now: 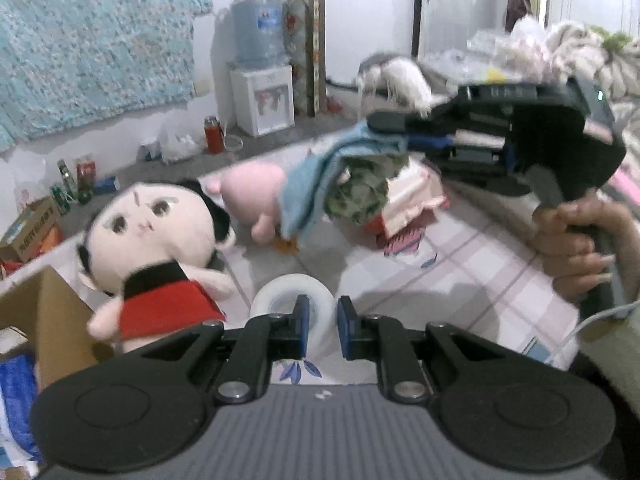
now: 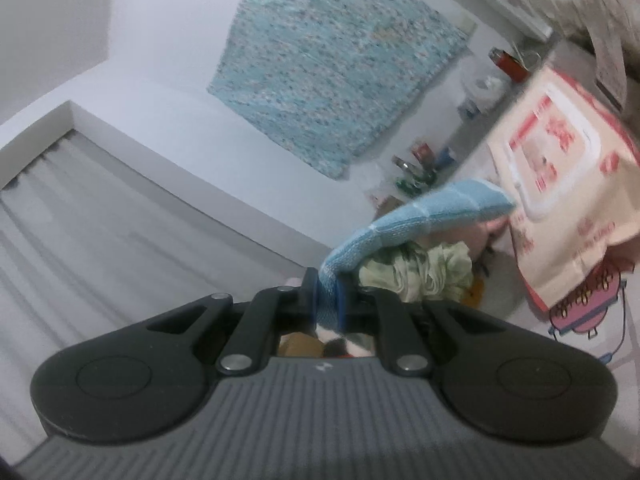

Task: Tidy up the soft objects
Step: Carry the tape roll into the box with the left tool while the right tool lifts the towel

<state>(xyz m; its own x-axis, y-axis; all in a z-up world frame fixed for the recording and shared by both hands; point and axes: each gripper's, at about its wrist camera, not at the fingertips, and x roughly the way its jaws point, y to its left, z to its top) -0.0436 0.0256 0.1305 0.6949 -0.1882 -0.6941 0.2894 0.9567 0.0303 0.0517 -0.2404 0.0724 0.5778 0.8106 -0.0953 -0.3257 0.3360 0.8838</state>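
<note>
My right gripper point(image 2: 327, 296) is shut on a light blue cloth point(image 2: 404, 220) and holds it in the air; a green patterned cloth point(image 2: 424, 270) hangs bunched with it. In the left wrist view the right gripper point(image 1: 384, 122) is at upper right, tilted sideways, with the blue cloth point(image 1: 308, 188) and green cloth point(image 1: 356, 192) dangling over the bed. My left gripper point(image 1: 323, 330) is open and empty, low over the bed, just in front of a tape roll point(image 1: 292, 296). A doll with black hair and a red dress point(image 1: 152, 256) lies to its left. A pink plush point(image 1: 256, 196) lies behind.
A cardboard box point(image 1: 52, 320) stands at the left edge of the pink checked bedsheet point(image 1: 460, 272). A pack of wipes point(image 2: 560, 176) lies on the bed. A water dispenser point(image 1: 260, 80), bottles and boxes stand on the floor by the wall. More bedding point(image 1: 580, 52) is piled at far right.
</note>
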